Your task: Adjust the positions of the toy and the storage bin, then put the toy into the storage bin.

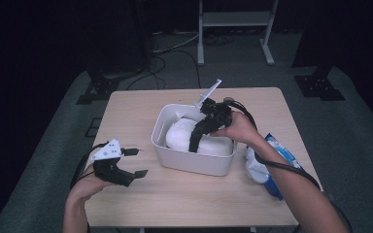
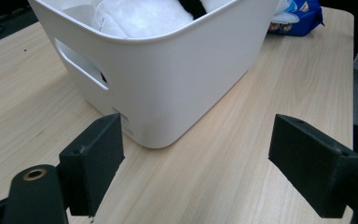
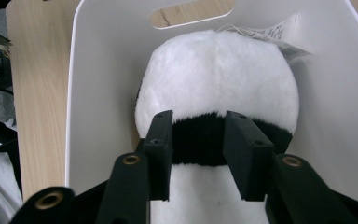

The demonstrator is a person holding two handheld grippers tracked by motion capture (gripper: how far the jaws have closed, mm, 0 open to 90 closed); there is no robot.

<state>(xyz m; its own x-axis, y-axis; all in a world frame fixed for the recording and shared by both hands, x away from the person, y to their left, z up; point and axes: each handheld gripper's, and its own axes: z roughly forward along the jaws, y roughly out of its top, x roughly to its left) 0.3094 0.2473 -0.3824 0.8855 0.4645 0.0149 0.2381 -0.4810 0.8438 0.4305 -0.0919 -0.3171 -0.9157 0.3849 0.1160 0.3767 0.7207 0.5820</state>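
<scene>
I see a light wooden table (image 1: 184, 194) from above, with a white plastic bin (image 1: 175, 158) standing near its middle. Inside the bin lies a plush toy (image 1: 213, 144), mostly white fur with a black band across it, and a paper tag (image 3: 279, 32) sticks out at its far end.

My right gripper (image 1: 198, 141) reaches down into the bin from the right side. In the right gripper view its jaws stand a moderate way apart, one on either side of the black band, just over the fur. I cannot tell whether the pads (image 3: 161, 149) press on the toy; they look loose on it.

My left gripper (image 1: 138, 162) hovers over the near left part of the table, just beside the bin's left wall. Its jaws are spread wide with nothing between them, and in the left gripper view they frame the bin's near corner and handle slot (image 2: 81, 67).

A blue and white packet (image 1: 267, 170) lies on the table to the right of the bin, beneath my right forearm.
</scene>
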